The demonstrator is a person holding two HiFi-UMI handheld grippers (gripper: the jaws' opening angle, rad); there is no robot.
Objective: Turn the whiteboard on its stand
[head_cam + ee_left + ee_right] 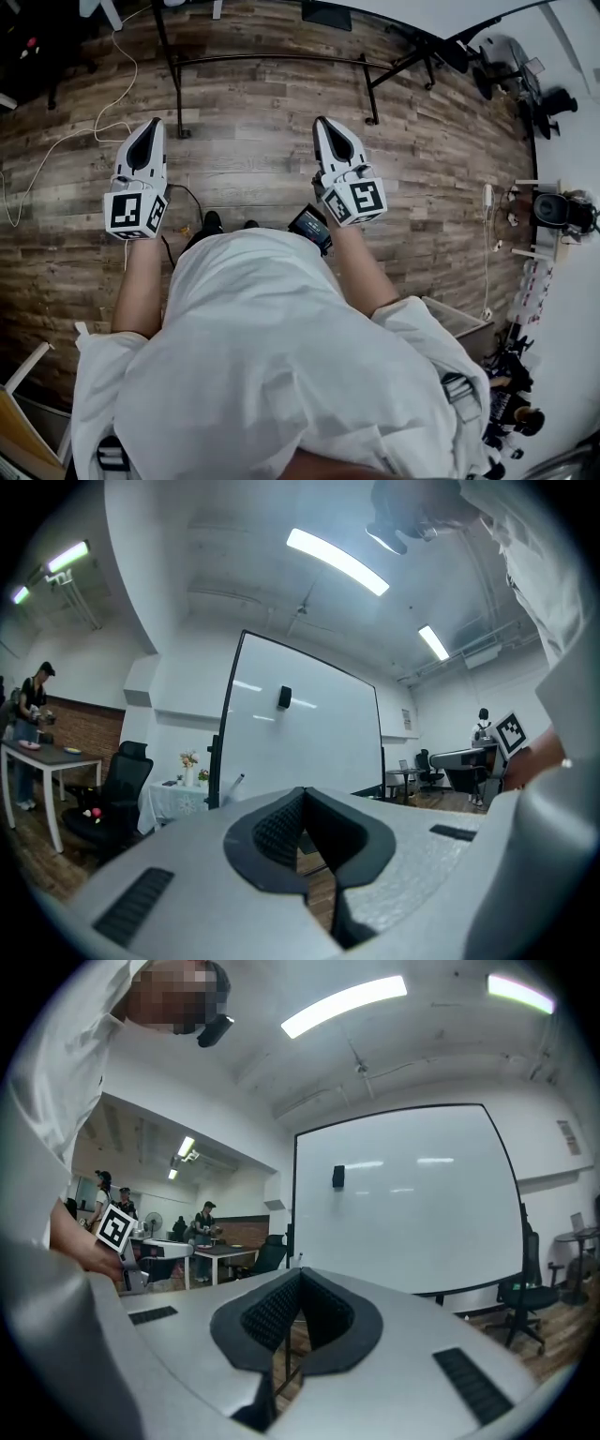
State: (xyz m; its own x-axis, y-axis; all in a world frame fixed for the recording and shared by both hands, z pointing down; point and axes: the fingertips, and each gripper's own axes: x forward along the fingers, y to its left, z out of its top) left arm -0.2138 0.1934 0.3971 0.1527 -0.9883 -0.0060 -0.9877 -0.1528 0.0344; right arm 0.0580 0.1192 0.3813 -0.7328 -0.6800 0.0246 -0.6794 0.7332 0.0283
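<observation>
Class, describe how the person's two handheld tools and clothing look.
The left tool and right tool are white tapered shells with black ribbed pads inside. Each carries a white cube with black square markers. The person wears a white short-sleeved top.

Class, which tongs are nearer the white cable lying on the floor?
Left. The left tongs hang just right of the white cable; the right tongs are much farther right of it.

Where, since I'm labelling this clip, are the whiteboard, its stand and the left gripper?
whiteboard [309, 742], left gripper view, middle of its white face.
stand [272, 59], head view, its low black crossbar.
left gripper [152, 127], head view, the tips of its shut jaws.
</observation>
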